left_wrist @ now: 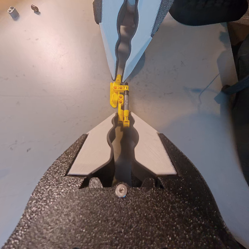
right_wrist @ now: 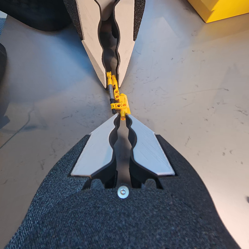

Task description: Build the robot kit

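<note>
A small yellow building-toy assembly (left_wrist: pixel 120 99) with a grey axle (left_wrist: pixel 126 100) along one side is held between both grippers above a scratched grey table (left_wrist: pixel 53 80). My left gripper (left_wrist: pixel 123 114) is shut on the near end, on its two yellow connectors. My right gripper (left_wrist: pixel 119 80) comes in from the top and is shut on the yellow pin at the far end. In the right wrist view, my right gripper (right_wrist: pixel 122 115) pinches that pin, the assembly (right_wrist: pixel 117 95) stretches away from it, and my left gripper (right_wrist: pixel 112 86) clamps the other end.
Two small loose parts, a light grey connector (left_wrist: pixel 12 11) and a dark one (left_wrist: pixel 34 8), lie at the far left of the table. A yellow box (right_wrist: pixel 222 10) stands at the table's far right. A dark rounded object (left_wrist: pixel 202 10) and a thin cable (left_wrist: pixel 204 91) lie near the table edge. The tips of one gripper are about 5 centimetres away from the tips of the other. The dark rounded object (left_wrist: pixel 202 10) lies around 20 centimetres away from my right fingertips.
</note>
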A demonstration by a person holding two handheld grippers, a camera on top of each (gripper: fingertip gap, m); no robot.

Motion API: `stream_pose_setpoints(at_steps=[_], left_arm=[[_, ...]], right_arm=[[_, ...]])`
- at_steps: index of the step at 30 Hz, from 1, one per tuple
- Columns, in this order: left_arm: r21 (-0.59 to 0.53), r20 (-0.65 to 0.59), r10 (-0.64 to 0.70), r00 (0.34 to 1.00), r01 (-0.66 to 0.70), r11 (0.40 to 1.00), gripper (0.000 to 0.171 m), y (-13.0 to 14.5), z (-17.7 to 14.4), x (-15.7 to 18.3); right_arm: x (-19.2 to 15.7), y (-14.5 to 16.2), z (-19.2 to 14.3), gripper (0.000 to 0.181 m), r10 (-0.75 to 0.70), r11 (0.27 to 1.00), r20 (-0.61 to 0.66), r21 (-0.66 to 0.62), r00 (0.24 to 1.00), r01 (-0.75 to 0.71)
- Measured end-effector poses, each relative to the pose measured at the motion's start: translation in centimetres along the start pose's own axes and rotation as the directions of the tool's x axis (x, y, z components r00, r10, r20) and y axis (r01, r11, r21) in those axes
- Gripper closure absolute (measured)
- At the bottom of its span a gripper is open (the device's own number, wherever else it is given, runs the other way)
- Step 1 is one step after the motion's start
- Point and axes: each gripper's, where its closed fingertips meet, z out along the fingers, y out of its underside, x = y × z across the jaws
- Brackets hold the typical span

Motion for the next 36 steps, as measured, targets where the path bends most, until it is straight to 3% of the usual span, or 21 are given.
stream_pose_setpoints(at_steps=[29,36], left_arm=[[-0.001,0.002,0.017,1.0,-0.017,1.0,0.156,0.0,0.1,0.2],[0.019,-0.021,-0.041,0.999,0.041,0.999,0.156,0.1,-1.3,-0.4]], right_arm=[[-0.1,0.2,0.1,0.174,-0.015,1.0,-0.008,-0.008,1.0,0.015],[1.4,0.2,-0.1,0.174,-0.229,0.973,-0.165,-0.032,0.959,0.226]])
